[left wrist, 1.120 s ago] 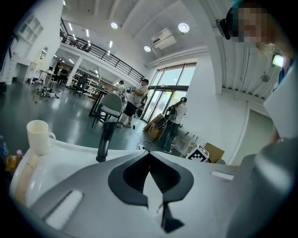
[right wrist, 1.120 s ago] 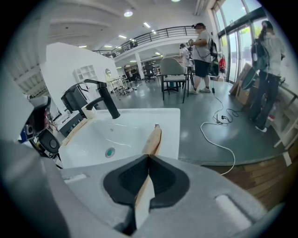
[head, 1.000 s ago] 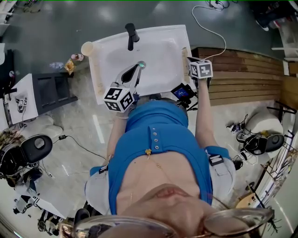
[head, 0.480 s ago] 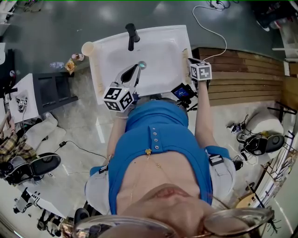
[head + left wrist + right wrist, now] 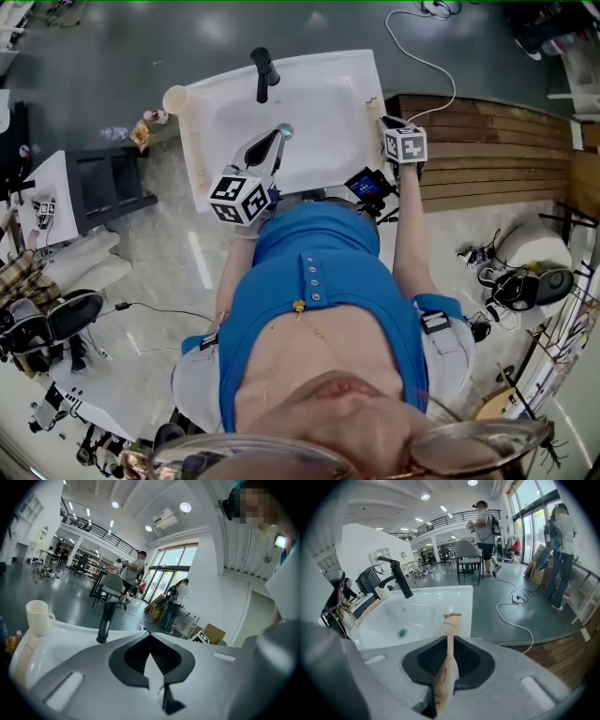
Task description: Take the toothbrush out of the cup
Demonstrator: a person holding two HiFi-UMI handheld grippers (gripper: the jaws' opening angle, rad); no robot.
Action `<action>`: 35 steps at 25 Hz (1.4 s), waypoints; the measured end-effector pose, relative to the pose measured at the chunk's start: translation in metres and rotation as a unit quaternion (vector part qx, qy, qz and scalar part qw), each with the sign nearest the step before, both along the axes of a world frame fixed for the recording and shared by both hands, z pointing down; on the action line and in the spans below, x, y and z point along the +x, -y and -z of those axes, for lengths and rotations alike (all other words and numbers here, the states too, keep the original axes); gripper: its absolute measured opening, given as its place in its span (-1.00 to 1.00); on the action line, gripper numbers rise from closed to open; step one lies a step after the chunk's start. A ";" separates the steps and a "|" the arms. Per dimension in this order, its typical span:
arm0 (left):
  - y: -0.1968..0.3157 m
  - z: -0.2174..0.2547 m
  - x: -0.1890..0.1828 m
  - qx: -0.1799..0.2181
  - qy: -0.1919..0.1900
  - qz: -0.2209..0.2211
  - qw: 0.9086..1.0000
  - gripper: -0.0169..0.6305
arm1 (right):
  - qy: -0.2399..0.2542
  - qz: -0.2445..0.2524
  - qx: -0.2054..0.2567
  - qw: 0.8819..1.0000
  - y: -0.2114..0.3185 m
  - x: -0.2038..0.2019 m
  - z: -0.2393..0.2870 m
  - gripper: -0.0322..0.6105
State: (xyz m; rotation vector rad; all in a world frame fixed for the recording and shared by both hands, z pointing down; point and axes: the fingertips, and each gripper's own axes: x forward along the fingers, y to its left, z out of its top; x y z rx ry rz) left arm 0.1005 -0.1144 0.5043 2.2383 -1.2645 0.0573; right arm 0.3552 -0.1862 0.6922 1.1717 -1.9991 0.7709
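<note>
Right gripper view showed the right gripper (image 5: 448,641) clamped on a tan paper-wrapped toothbrush (image 5: 451,623); the thin wrapper could slide free. Left gripper (image 5: 151,638) clenched, empty.

— Where did the head view look from?
— Above the person, steeply down onto the white sink (image 5: 319,84).
— The 2 gripper views?
— Low and close over it, facing across; all 3 shared the black faucet (image 5: 265,73) and the cup (image 5: 175,97).
</note>
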 end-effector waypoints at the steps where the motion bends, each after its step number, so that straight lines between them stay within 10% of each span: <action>1: 0.000 0.000 -0.001 0.000 0.000 0.001 1.000 -0.94 | -0.001 0.000 0.001 1.000 0.000 0.000 0.001 -0.79; 18: -0.008 -0.007 0.002 -0.010 0.004 -0.009 1.000 -0.94 | 0.017 0.033 0.060 0.998 0.001 -0.017 0.039 -0.89; 35: -0.016 -0.010 -0.002 -0.013 0.014 -0.008 1.000 -0.94 | 0.088 0.238 0.140 0.957 -0.023 -0.110 0.092 -0.89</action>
